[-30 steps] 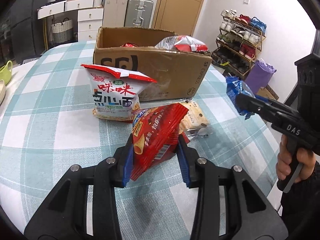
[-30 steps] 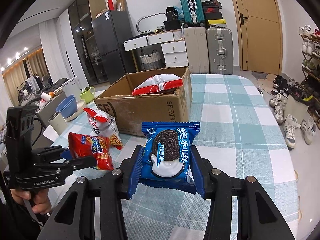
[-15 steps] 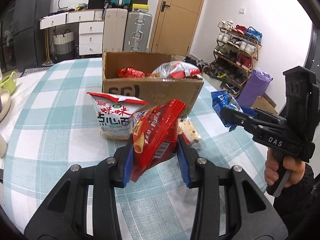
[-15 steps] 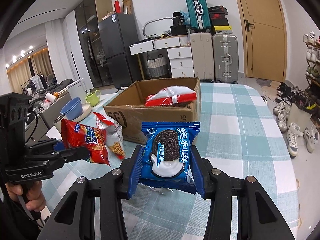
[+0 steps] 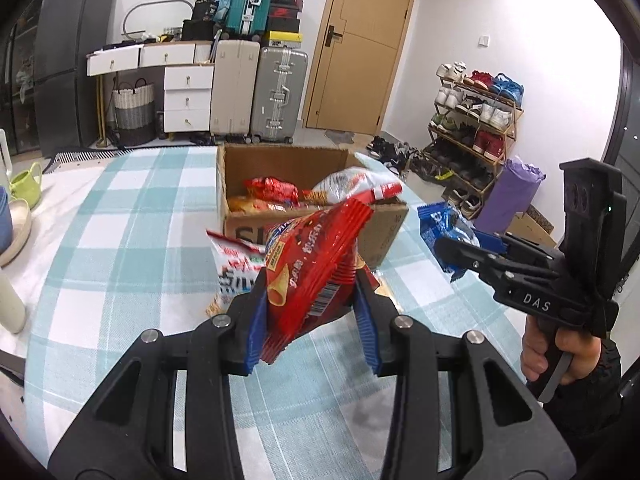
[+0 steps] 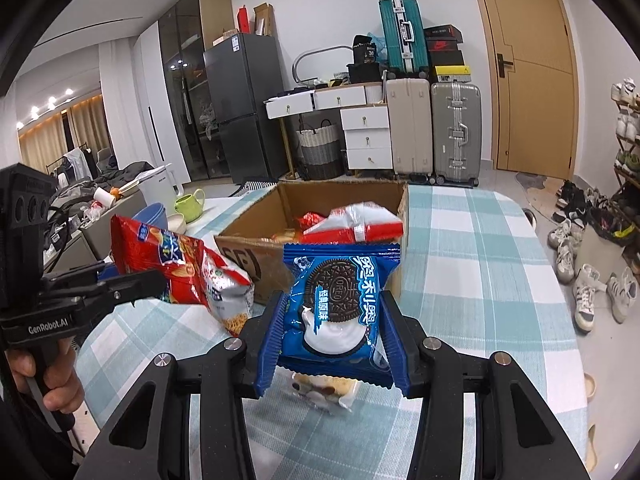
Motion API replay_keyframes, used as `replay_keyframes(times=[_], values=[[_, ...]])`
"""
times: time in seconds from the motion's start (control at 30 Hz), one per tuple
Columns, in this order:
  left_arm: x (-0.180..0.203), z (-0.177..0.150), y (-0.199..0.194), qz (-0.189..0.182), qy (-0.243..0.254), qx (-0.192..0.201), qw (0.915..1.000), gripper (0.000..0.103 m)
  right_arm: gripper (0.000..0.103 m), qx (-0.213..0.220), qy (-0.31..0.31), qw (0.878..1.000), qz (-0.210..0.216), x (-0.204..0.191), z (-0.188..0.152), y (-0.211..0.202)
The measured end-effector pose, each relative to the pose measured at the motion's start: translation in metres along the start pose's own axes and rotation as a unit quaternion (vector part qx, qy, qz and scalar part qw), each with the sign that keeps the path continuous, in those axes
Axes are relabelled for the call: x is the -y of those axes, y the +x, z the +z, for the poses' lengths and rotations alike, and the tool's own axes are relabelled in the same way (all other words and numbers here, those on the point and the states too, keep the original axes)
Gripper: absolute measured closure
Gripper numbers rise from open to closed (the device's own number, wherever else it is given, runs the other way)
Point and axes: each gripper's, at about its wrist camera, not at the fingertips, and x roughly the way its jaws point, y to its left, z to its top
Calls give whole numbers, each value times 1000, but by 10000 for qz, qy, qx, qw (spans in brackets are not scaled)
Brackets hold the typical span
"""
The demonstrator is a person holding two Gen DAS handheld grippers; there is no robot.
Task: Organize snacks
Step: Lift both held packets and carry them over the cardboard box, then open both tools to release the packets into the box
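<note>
Two hand-held claws hover above a bench (image 5: 120, 240) covered in a teal and white checked cloth, both on the near side of an open cardboard box (image 5: 384, 236) that stands on the bench. The left claw (image 5: 312, 312) is closed on a red chip bag (image 5: 316, 264), lifted clear of the bench and tilted so its crimped top points toward the box. The right claw (image 6: 332, 328) is clamped on a blue Oreo packet (image 6: 340, 300), held upright in front of the box's near right corner (the cookie picture faces the camera). Inside the box lie several snacks, among them a red and white bag (image 6: 356, 226) resting near the front wall. Against the box's near wall, on the bench, stands a white and red noodle snack bag (image 5: 236, 264), partly hidden behind the chip bag. A clear-wrapped pastry (image 6: 324, 392) lies on the bench just below the Oreo packet. To the left of the box sit a green mug (image 6: 190, 204) and a blue bowl (image 6: 154, 216).
</note>
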Motion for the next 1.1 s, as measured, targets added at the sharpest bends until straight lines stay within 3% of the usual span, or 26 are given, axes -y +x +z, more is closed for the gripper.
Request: replay_keyframes(times=[0.23, 0.6, 1.1], values=[[1, 28, -4, 143, 95, 205, 9996, 67, 57, 161, -147, 9998, 30, -6, 22, 6], [0, 72, 23, 398, 197, 306, 9985, 67, 57, 145, -94, 9997, 159, 4, 53, 33], [-22, 104, 122, 490, 157, -88, 9986, 67, 57, -125, -186, 9996, 187, 14, 91, 91]])
